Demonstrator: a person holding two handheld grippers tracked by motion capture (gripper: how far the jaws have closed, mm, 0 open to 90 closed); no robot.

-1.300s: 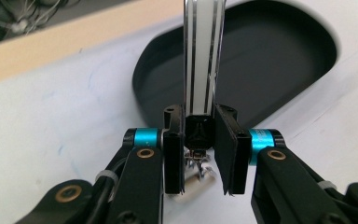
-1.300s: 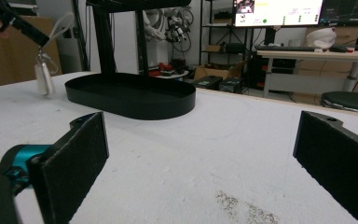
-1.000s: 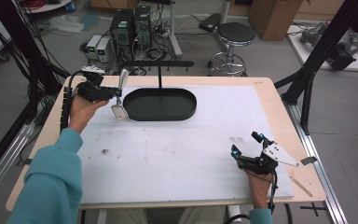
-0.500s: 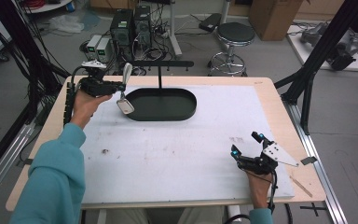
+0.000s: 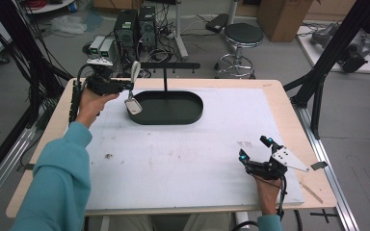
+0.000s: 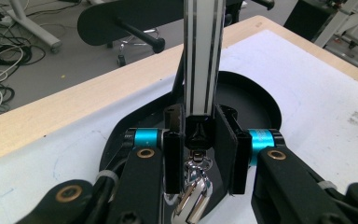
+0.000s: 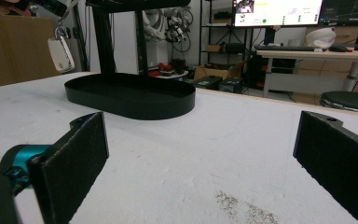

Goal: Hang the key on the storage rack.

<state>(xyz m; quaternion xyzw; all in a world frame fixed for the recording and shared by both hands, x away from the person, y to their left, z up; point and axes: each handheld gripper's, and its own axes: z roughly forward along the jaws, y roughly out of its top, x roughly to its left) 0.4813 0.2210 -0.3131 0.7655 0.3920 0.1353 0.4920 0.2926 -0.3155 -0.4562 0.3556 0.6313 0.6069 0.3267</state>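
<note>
Left gripper: your jaws are clamped on the black clip end of the lanyard strap, right at the pads, and you hold it in the air over the left end of the black tray.
Lanyard strap: a white band with dark stripes, it runs straight out past your jaws in the left gripper view; in the high view it stands up above the gripper.
Key fob: it hangs below your left jaws on its metal ring, clear of the table, just at the tray's left rim; in the left gripper view the shiny ring dangles between and under the pads.
Tray: the oval black tray lies beyond and beneath your left jaws, flat on the white mat, with a black T-shaped stand rising from its far side.
White mat: it covers most of the wooden table, with a few dark smudges near the middle.
Right gripper: your jaws stand wide apart with nothing between the pads, just the mat in the gap; you rest low at the near right corner, well apart from the tray.
Ahead of the right jaws: the tray and stand sit far off, and the fob hangs up at the left of them.
</note>
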